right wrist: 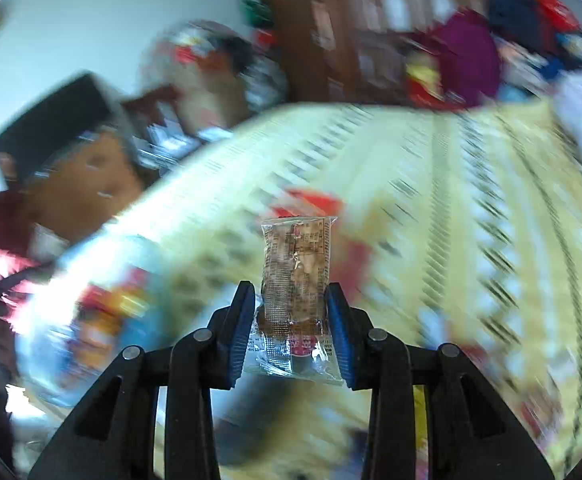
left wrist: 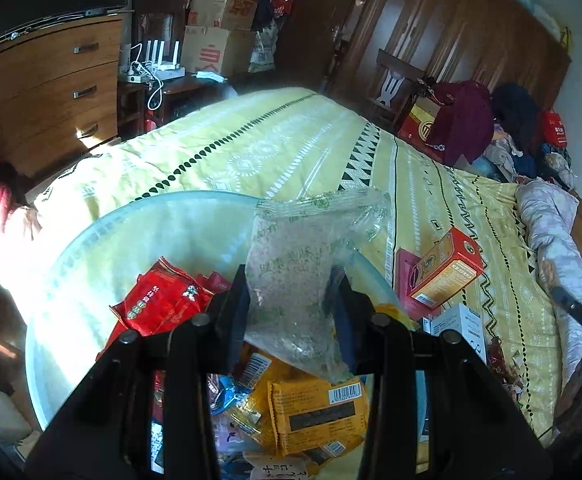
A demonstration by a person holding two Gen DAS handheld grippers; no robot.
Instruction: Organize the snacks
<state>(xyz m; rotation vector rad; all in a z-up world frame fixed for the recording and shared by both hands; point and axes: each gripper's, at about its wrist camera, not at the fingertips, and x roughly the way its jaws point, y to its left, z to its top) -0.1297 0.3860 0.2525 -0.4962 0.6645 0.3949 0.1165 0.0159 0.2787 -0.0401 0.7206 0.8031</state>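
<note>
My left gripper (left wrist: 291, 280) is shut on a clear packet with green print (left wrist: 299, 264) and holds it upright above a round glass tabletop (left wrist: 131, 232). Below it lie red packets (left wrist: 163, 300), an orange packet (left wrist: 315, 412) and several small wrapped snacks. My right gripper (right wrist: 291, 296) is shut on a small clear packet with a brown snack (right wrist: 297, 264), held upright over the yellow patterned bedspread (right wrist: 431, 200). The right wrist view is blurred by motion.
An orange box (left wrist: 447, 268) and a white box (left wrist: 457, 324) lie on the bedspread (left wrist: 271, 148) to the right. A wooden dresser (left wrist: 43, 92) stands at left, cardboard boxes (left wrist: 215, 32) behind, clothes (left wrist: 463, 120) and a rolled quilt (left wrist: 555, 240) at right.
</note>
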